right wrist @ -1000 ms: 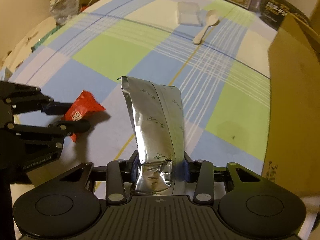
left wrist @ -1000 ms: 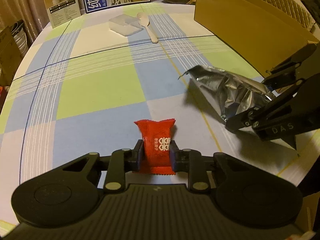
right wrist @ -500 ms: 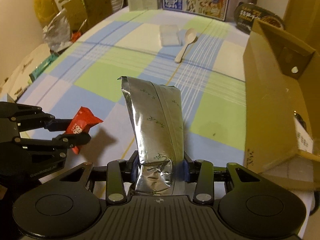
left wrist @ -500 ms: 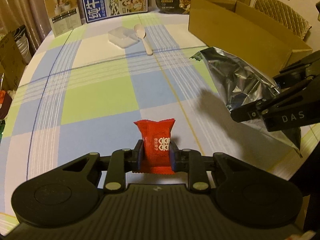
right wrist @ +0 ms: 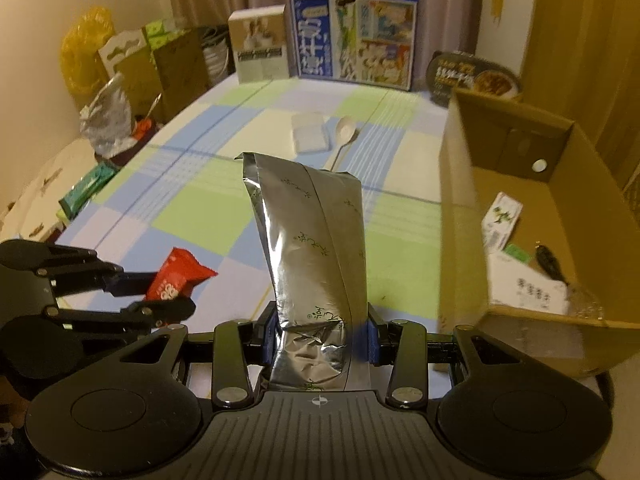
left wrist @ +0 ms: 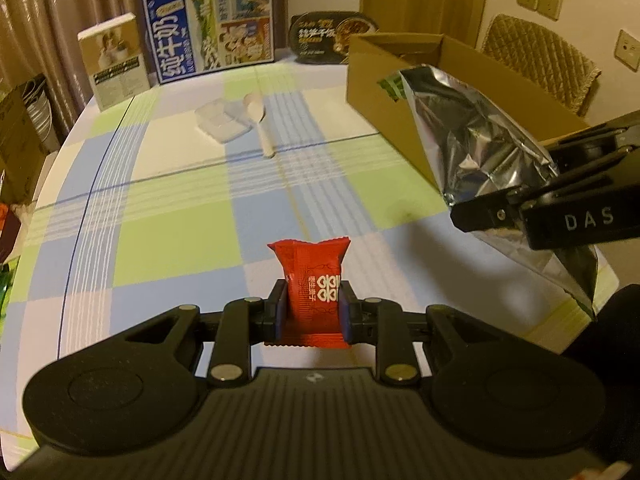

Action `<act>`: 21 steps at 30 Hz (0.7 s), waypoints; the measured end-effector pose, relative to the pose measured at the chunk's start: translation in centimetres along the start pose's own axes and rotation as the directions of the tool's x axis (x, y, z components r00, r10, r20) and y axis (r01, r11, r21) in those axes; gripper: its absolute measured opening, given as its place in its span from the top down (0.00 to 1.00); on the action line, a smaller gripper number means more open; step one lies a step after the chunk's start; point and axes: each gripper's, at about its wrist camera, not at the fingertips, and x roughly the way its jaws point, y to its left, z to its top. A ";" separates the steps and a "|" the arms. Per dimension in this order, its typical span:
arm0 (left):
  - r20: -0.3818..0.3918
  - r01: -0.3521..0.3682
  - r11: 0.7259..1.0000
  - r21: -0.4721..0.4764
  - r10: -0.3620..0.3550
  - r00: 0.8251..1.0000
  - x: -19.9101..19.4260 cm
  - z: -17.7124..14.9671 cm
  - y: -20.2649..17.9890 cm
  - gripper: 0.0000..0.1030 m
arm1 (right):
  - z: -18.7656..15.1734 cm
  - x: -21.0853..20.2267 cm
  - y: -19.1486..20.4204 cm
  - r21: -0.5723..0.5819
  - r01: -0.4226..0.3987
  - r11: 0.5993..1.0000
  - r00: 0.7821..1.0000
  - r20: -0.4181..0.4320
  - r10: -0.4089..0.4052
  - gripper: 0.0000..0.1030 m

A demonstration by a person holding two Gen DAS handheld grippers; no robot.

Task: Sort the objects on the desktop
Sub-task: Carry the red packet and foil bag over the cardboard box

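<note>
Red snack packet [left wrist: 314, 286], white emblem and small white characters on its face, not legible; stands upright between the jaws of the left gripper [left wrist: 312, 312], which are closed tight on its lower half. Held above the near part of the checked table [left wrist: 176, 240], clear of the cloth.

Silver foil bag [right wrist: 316, 248], small green printed motifs, clamped at its crumpled lower end by the right gripper [right wrist: 320, 338], jaws pressed in on both sides. Bag rises upright, top edge folded. From the left wrist view the right gripper's side reads "DAS".

Cardboard box [right wrist: 460, 208] to the right of the bag, open top; inside lie white-and-green cartons and a small dark object.

Far centre of the table: clear plastic container [left wrist: 222, 120] with a white spoon [left wrist: 260, 122] just beside it on the right. Far edge: blue milk carton box [left wrist: 210, 28] with large white Chinese characters, a beige box [left wrist: 114, 60] to its left, a black instant-rice bowl [left wrist: 332, 36] to its right.

Versus a second ago: both grippers are higher and pitched up, far wall and box interior now in view; foil bag now level with the box's rim rather than low by the table.
</note>
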 end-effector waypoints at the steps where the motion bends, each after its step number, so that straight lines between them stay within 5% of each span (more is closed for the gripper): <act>1: 0.006 0.001 1.000 0.006 -0.001 1.000 -0.2 0.2 -0.3 0.80 | 0.0 -0.5 -0.1 0.004 0.002 1.000 1.000 0.008 -0.002 0.63; 21: 0.096 0.089 0.993 0.074 -0.096 0.991 -2.0 5.3 -6.2 0.80 | 0.4 -8.6 -6.2 0.106 0.094 0.990 0.985 0.134 -0.108 0.63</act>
